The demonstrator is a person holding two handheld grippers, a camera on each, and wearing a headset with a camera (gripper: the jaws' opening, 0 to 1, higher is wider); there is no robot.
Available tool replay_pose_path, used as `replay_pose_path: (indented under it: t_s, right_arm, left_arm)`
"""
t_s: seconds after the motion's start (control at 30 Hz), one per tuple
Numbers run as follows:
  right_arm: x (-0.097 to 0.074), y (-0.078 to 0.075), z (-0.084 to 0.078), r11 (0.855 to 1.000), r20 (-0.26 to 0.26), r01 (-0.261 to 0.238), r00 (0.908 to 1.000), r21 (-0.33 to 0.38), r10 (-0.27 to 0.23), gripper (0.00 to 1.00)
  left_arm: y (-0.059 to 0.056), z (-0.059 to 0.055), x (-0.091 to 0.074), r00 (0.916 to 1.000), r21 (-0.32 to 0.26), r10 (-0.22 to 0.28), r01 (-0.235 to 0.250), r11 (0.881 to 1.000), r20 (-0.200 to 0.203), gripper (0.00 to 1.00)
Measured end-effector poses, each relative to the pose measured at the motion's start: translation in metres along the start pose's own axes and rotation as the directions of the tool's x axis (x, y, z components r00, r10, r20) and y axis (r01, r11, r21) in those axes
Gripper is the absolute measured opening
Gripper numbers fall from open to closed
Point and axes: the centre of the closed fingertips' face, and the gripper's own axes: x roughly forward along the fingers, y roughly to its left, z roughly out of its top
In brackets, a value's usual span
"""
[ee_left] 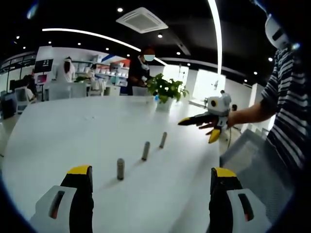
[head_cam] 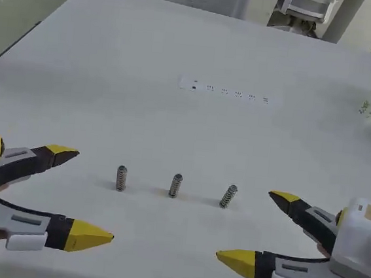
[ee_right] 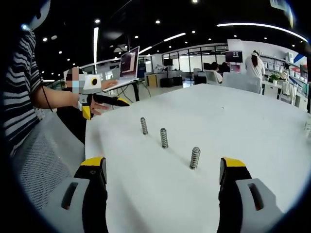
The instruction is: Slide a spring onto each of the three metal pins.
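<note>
Springs [head_cam: 176, 185] stand in a row of three on the white table [head_cam: 174, 125] between the left gripper [head_cam: 93, 194] and the right gripper [head_cam: 245, 224], the one nearest the right gripper tilted, and both grippers' jaws are spread wide, gripping nothing.

A broad white table [head_cam: 181, 46] has a row of sockets [head_cam: 224, 90] set into its top. The dark ceiling carries round spotlights, long light strips [ee_left: 216, 34] and a square air vent [ee_left: 142, 20]. A potted plant [ee_left: 166, 90] stands at one end of the table (leafy, green). Elsewhere a laptop [ee_right: 130, 62] sits open, with glass partitions [ee_right: 194, 56] beyond.
</note>
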Motion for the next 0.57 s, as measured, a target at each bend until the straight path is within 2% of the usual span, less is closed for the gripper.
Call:
replay_pose_path:
  t_s: [0.23,0.43,0.57]
  right_arm:
    - [-0.011,-0.01,-0.007,0.999,-0.003,0.03,0.9995,0.015,-0.03,0.99]
    - [-0.016,-0.01,-0.015,0.999,-0.028,0.037,0.9989,-0.01,-0.038,0.99]
    - [-0.019,-0.009,-0.015,0.999,-0.025,0.044,0.9987,-0.008,-0.044,0.99]
  left_arm:
    - [0.002,-0.002,-0.008,0.9999,-0.01,0.01,-0.01,1.0,0.005,0.98]
    - [0.002,0.001,-0.014,0.999,-0.031,0.017,-0.016,0.999,0.04,0.98]
    - [0.004,-0.001,-0.019,0.9989,-0.031,0.029,-0.027,0.999,0.037,0.98]
